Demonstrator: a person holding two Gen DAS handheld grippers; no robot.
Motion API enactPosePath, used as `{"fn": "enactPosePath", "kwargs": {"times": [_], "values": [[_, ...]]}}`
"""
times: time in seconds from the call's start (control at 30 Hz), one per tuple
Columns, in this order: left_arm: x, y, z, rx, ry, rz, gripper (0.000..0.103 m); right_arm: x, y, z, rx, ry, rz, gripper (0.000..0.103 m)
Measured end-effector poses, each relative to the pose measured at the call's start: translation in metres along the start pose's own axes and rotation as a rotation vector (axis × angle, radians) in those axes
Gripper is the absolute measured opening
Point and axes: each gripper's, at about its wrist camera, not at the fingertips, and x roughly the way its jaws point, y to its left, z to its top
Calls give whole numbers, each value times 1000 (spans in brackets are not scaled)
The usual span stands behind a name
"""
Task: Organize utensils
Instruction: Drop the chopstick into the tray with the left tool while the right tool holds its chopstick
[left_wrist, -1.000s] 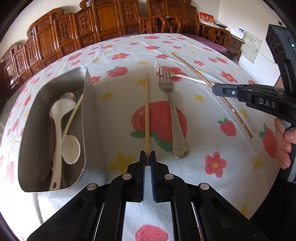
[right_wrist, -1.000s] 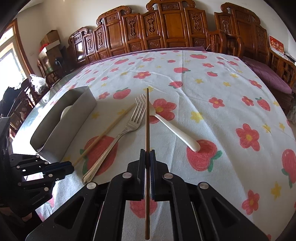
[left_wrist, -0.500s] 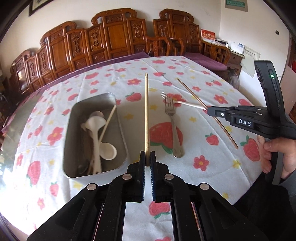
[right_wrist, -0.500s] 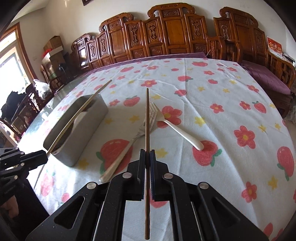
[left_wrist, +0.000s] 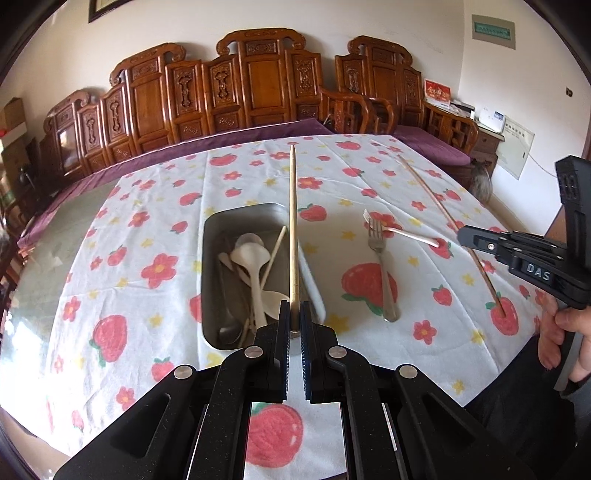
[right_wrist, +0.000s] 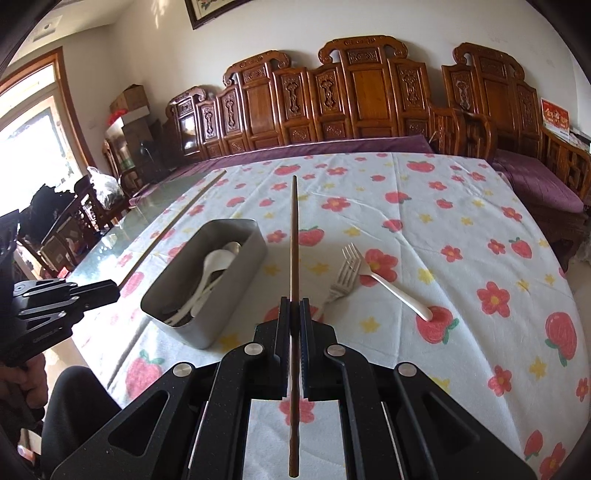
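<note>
Left wrist view shows the left gripper (left_wrist: 294, 314) clamped on the butt end of 1 pale chopstick (left_wrist: 293, 229), which juts forward above the metal tray (left_wrist: 207, 280) on the tabletop (left_wrist: 155, 236). Inside that tray lie 2 white spoons (left_wrist: 255, 269), at least 1 metal spoon, and 1 more pale stick (left_wrist: 274, 254); the pile at its near end is too tangled to count further. On the strawberry-print cloth to the tray's right lie 1 metal fork (left_wrist: 382, 266) and 1 white plastic fork (left_wrist: 406, 233), their tines crossing. At the right edge, a hand (left_wrist: 565, 339) holds the right gripper (left_wrist: 466, 233), closed on 1 dark brown chopstick (left_wrist: 448, 218). Right wrist view confirms this: the right gripper (right_wrist: 294, 314) pinches the brown chopstick (right_wrist: 293, 240) part-way along, its tail running back between the fingers, with the tray (right_wrist: 236, 291) ahead to the left and both forks to the right.
</note>
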Motion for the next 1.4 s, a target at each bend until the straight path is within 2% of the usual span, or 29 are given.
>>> {"fn": "enactPosePath", "kwargs": {"times": [0.23, 0.63, 1.2, 1.4], "values": [[8, 22, -7, -43, 30, 10, 4, -10, 18, 3, -32, -9, 2, 6], [45, 49, -15, -94, 151, -10, 4, -6, 39, 3, -60, 26, 25, 6], [77, 66, -4, -136, 263, -15, 4, 20, 52, 15, -47, 156, 71, 6], [83, 70, 0, -149, 271, -35, 4, 40, 62, 24, -55, 199, 103, 6]]}}
